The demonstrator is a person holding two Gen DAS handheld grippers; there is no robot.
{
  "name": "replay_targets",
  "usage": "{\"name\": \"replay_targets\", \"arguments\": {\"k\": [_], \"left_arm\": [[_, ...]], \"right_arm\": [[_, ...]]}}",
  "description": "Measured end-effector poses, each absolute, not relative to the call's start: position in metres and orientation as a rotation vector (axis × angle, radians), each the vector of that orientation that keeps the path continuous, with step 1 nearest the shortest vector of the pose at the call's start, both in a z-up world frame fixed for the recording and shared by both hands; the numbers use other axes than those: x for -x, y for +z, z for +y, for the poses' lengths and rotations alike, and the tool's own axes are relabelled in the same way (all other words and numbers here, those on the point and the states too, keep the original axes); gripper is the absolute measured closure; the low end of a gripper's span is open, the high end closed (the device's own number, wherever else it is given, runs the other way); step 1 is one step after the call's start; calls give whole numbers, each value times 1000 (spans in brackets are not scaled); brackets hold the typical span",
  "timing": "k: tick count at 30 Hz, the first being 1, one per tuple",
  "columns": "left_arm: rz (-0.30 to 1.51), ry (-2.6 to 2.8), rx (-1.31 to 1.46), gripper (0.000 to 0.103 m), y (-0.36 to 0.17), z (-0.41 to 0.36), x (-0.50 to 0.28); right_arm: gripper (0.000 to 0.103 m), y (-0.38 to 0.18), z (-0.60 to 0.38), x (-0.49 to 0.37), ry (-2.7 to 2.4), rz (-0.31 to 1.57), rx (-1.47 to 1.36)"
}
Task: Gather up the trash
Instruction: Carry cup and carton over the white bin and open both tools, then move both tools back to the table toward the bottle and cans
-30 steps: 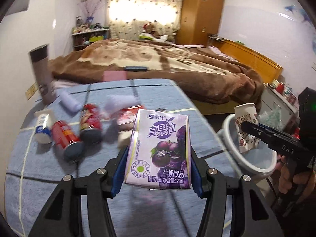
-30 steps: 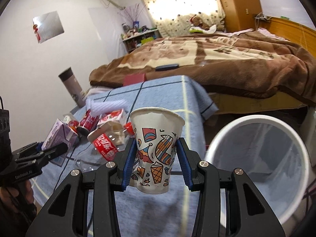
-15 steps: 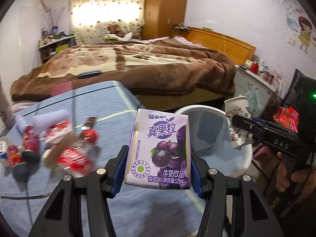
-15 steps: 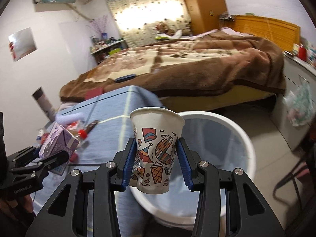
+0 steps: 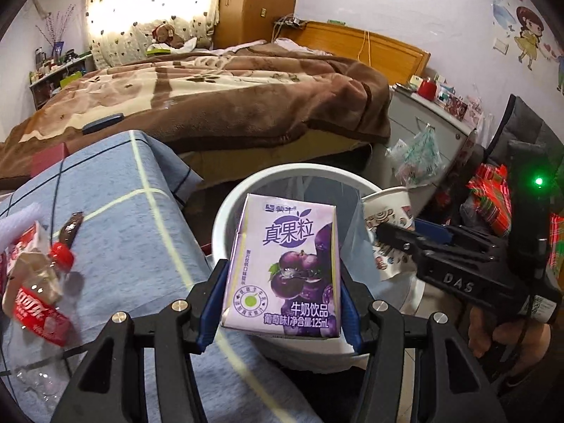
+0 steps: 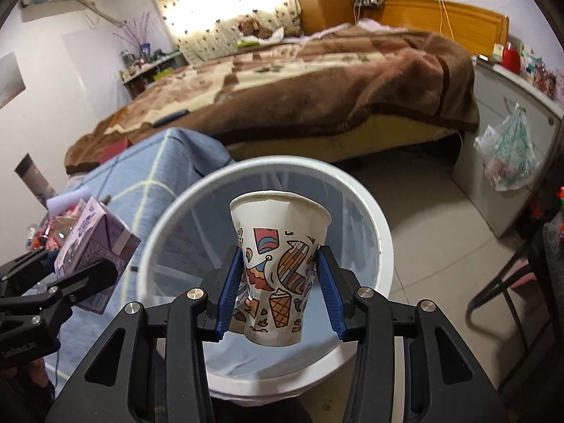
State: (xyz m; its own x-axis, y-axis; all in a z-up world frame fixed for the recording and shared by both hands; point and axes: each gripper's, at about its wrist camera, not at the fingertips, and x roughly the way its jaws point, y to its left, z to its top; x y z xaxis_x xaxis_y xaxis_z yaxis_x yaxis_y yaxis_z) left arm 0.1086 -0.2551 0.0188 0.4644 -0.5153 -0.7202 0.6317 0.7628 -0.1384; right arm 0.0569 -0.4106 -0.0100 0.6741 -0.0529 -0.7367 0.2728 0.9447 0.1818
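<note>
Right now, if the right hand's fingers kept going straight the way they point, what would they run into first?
Probably the bin: the right gripper, with the cup between its just-opening fingers, points down into its mouth, so the liner inside comes first. Depth is hard to judge.

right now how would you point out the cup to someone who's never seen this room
Find the white trash bin at the corner of the blue-clothed table. The paper cup hangs over its mouth, between the right gripper fingers. It alone is white with colourful ice-cream cone doodles.

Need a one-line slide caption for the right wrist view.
Right claw, jaws just opening, releases a patterned paper cup over the white trash bin.
</note>
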Motion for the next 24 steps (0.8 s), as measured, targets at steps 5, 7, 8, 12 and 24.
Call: {"name": "replay_targets", "arguments": {"k": [5, 7, 8, 12, 24], "left_arm": [[851, -695, -168, 40, 11, -261, -112], [844, -692, -166, 33, 10, -259, -112], [846, -693, -159, 33, 10, -258, -113], [843, -678, -149, 32, 11, -250, -113], [809, -604, -106, 32, 19, -208, -109]], "right_arm": [[52, -17, -417, -57, -202, 850, -280], [52, -16, -419, -55, -201, 850, -279], [51, -16, -420, -54, -204, 847, -281], [45, -15, -421, -52, -212, 840, -289], [45, -5, -402, -50, -197, 806, -289]]}}
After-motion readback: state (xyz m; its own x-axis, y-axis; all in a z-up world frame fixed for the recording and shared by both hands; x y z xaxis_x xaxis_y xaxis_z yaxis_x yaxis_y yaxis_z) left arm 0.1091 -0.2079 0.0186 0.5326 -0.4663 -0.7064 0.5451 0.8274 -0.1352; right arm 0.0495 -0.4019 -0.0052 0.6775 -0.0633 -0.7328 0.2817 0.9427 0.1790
